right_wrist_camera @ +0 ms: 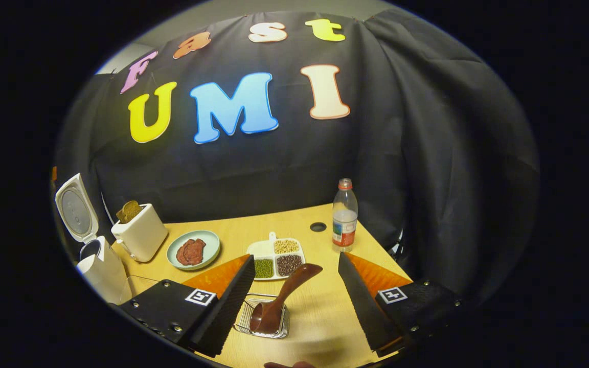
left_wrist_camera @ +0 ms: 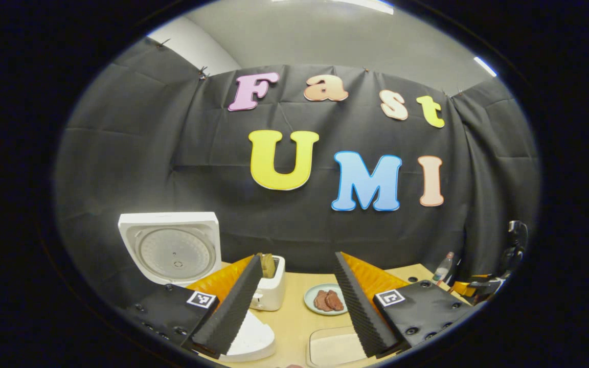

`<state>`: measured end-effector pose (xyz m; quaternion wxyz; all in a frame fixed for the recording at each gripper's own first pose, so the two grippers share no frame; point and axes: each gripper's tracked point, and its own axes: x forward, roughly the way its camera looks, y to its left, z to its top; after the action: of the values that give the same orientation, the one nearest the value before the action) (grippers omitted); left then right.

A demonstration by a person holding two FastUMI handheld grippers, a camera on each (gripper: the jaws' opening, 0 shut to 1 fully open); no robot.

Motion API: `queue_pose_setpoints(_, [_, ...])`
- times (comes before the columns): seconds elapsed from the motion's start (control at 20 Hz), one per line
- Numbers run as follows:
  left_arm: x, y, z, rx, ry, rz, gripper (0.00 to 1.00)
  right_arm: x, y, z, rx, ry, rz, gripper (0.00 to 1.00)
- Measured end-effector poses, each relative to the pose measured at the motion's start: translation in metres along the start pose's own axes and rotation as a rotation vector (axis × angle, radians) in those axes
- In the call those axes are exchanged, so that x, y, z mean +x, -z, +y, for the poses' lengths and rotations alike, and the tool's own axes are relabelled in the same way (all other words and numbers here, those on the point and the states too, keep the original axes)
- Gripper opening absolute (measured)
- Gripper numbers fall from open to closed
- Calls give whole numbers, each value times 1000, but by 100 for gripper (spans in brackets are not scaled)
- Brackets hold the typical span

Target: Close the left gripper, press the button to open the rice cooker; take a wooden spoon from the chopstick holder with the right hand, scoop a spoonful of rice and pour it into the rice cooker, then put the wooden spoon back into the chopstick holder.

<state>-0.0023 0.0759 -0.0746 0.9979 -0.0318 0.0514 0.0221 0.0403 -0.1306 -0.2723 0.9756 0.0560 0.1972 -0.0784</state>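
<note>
Right gripper (right_wrist_camera: 294, 306): jaws spread, holding nothing.
Wooden spoon (right_wrist_camera: 283, 299): in chopstick holder (right_wrist_camera: 266, 317), between the fingers.
Left gripper (left_wrist_camera: 297, 301): spread apart.
Rice cooker (left_wrist_camera: 172, 250): lid up.

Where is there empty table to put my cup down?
Bare wood lies around the water bottle, behind the divided tray, near the small hole. More lies by the wire holder with the wooden spoon, toward the right gripper. It is crowded near the rice cooker, toaster and plate.
</note>
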Motion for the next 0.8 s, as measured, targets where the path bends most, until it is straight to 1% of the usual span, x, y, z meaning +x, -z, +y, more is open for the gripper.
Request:
queue_pose_setpoints(0.1, [0,-2,1,4,-9,-1,96,15,19,-3,16,1,45,99])
queue_pose_setpoints(0.3, [-1,0,8,15,-33,9,96,42,51,1,82,-28,132,100])
queue_pose_setpoints(0.4, [-2,2,12,24,-48,18,97,60,60,6,97,-47,161,100])
queue_pose_setpoints(0.55, [-5,0,19,45,-72,22,96,81,63,12,128,-69,170,100])
queue_pose_setpoints(0.6, [-7,0,22,51,-82,20,99,85,63,13,138,-76,164,96])
queue_pose_setpoints(0.65, [-8,0,25,55,-90,19,98,90,62,14,147,-82,163,92])
queue_pose_setpoints(0.7, [-8,2,25,55,-94,23,98,92,63,17,159,-97,172,85])
queue_pose_setpoints(0.75, [-8,3,26,56,-99,26,97,95,64,20,161,-110,178,84])
queue_pose_setpoints(0.8, [-8,6,27,56,-103,30,97,97,63,16,155,-101,174,68])
